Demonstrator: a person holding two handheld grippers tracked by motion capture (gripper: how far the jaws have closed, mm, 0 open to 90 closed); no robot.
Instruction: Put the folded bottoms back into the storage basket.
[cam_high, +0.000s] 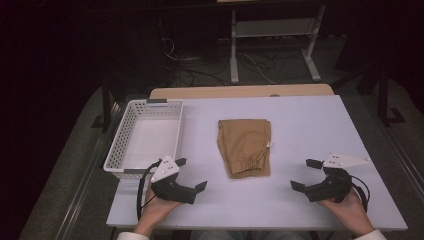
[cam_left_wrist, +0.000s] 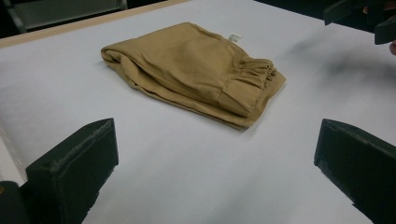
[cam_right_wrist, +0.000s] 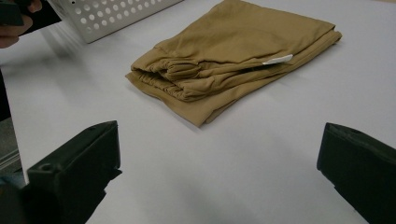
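Folded tan shorts lie flat in the middle of the white table, elastic waistband towards the person, a small white label at the right-hand edge; nothing is touching them. Left tool sits low at the near left, held in the person's left hand, jaws spread wide and holding nothing; the shorts lie ahead of it and off to its right, well apart from its tips. From the left gripper view the shorts rest beyond the two black jaws, bare table between them and the fabric, the gathered waistband turned to the right; the other tool peeks in at the top right corner. Right tool mirrors it at the near right, carried by the right hand, jaws likewise released and empty; the shorts lie ahead and to its left, again well apart. In the right gripper view the shorts sit past the open jaws with the waistband nearest and the white label showing on the right side; a stretch of plain table separates them. White perforated basket stands at the left of the table, just beyond the left tool, beside the shorts but not touching them; its corner shows at the top of the right gripper view.
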